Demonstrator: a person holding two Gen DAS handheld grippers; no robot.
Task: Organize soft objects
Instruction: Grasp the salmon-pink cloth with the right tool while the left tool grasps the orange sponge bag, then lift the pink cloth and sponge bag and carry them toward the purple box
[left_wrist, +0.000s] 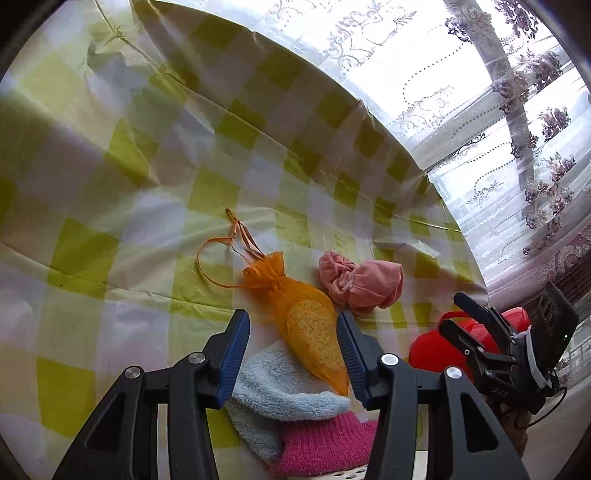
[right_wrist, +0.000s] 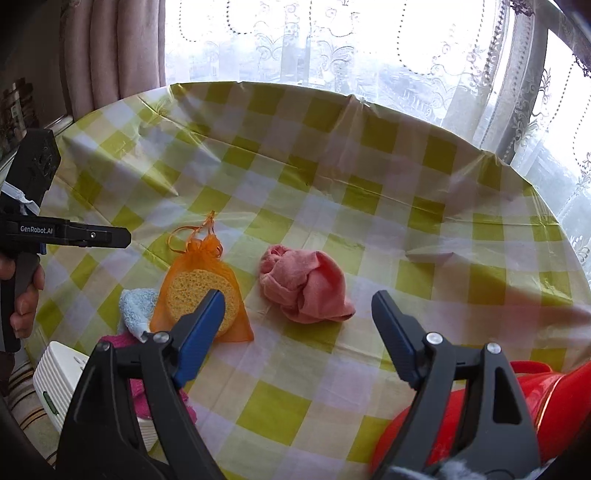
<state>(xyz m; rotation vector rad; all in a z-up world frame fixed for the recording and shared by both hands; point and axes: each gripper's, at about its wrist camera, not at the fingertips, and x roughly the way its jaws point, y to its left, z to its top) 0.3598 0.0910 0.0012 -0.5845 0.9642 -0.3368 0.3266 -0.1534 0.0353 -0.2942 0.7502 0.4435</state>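
Clearly the left gripper has its jaws spread wide, with the lower part of the orange mesh pouch lying between them; whether either blue pad actually touches the pouch cannot be told. A round yellow sponge sits inside the pouch, whose ribbon drawstring trails away across the table. The pouch rests partly on a light blue towel, which lies over a magenta knitted piece at the table's near edge, above a white perforated basket.

The right gripper is likewise released, jaws wide and holding nothing, hanging short of a crumpled pink cloth that lies just beside the pouch. A red bag sits by its right jaw.

"GenRobot.AI" reads along the left gripper's side.
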